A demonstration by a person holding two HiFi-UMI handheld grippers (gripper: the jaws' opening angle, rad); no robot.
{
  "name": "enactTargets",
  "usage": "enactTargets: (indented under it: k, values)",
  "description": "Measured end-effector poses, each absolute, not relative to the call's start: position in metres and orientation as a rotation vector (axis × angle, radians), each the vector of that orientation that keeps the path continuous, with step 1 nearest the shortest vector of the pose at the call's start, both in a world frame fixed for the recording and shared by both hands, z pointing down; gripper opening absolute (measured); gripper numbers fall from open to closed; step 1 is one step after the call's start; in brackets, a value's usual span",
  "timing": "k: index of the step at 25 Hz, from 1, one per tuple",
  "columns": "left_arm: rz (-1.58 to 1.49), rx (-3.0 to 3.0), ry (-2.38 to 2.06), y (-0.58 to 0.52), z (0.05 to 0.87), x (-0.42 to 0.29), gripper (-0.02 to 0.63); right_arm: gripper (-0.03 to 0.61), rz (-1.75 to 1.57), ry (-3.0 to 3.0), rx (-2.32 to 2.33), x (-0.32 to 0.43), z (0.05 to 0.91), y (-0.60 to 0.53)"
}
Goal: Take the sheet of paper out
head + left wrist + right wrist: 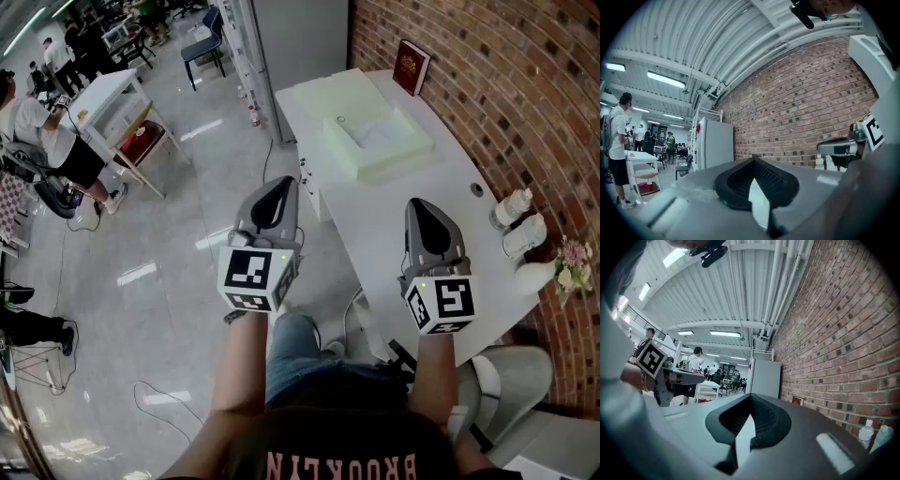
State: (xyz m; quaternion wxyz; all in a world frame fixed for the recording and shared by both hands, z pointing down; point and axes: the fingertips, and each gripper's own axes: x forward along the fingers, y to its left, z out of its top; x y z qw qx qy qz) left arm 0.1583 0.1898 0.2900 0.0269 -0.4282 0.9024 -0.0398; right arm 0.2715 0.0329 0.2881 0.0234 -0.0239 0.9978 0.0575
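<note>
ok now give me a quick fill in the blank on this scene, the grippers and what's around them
1. The wall behind the white table is built of ____.
2. The left gripper and the right gripper both have their jaws ____, with nothing held.
3. In the head view the left gripper is over the shiny ____, while the right gripper is over the white table.

Missing words: brick; shut; floor

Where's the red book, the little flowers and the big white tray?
red book [411, 67], head view, middle of its cover.
flowers [572, 255], head view, the pink blossoms.
white tray [375, 167], head view, its front wall.
</note>
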Motion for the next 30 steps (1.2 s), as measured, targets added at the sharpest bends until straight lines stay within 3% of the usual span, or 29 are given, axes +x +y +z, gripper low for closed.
enactTargets:
  k: [12,30]
  values:
    - [-0.101,-1.471,2.728,0.137,0.298,0.103,-0.002,0.000,0.207,3.116,-0.207,0.233,0.303,-0.003]
    - [-0.127,-1.824,2.557,0.094,0.301,-0.115,-0.001,0.002,0.175,3.099,-0.691,0.057,0.304,-0.039]
